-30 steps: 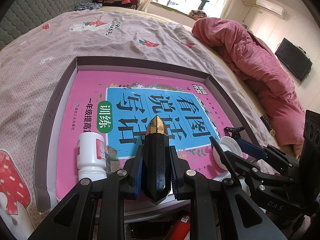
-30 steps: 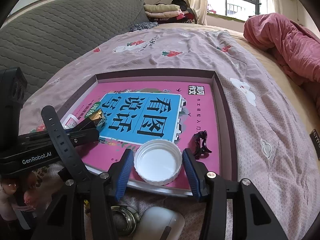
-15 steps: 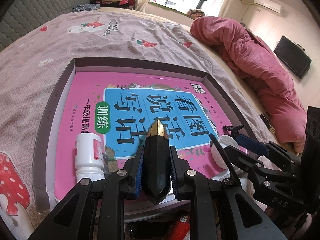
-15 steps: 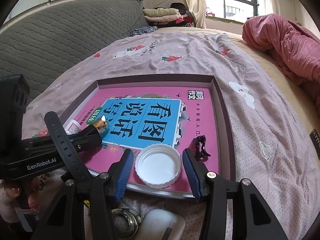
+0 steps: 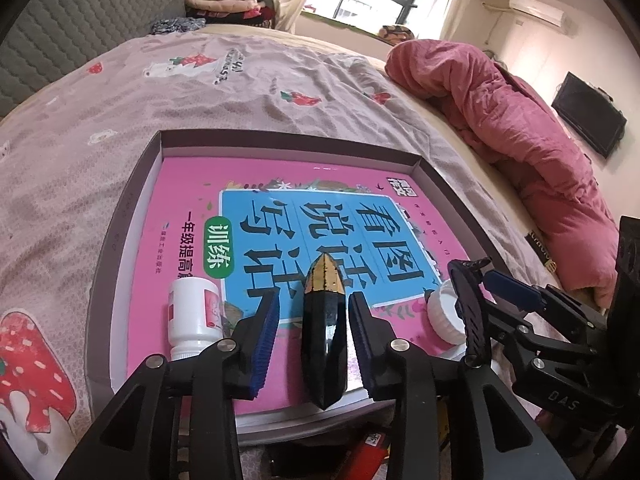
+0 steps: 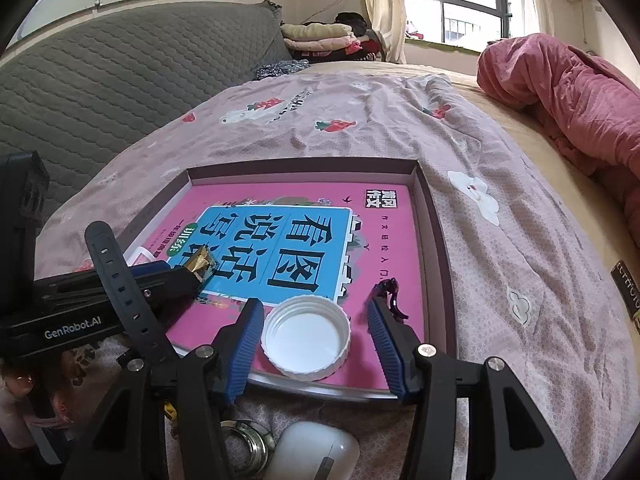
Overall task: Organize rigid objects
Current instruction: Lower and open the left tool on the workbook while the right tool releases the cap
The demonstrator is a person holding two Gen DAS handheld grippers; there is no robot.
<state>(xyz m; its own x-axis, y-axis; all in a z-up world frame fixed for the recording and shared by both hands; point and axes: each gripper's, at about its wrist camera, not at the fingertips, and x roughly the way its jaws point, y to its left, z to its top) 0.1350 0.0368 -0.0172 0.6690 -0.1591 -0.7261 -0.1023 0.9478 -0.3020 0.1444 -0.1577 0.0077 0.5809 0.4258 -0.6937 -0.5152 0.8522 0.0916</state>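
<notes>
A black pointed object with a gold tip lies on the pink book inside a shallow grey box. My left gripper straddles it; its jaws are opening, and a gap shows on each side between the blue pads and the object. In the right wrist view a white cap rests open side up on the book near the box's front rim. My right gripper stands around it, jaws opening, with neither pad touching it.
A white bottle lies on the book left of the left gripper. A black hair clip sits right of the cap. A white mouse, a metal ring and a red lighter lie before the box. Pink quilt far right.
The left jaws have come apart and let go of the black pointed object, which now lies on the book. The right jaws have widened slightly around the cap. Neither hand has shifted.
</notes>
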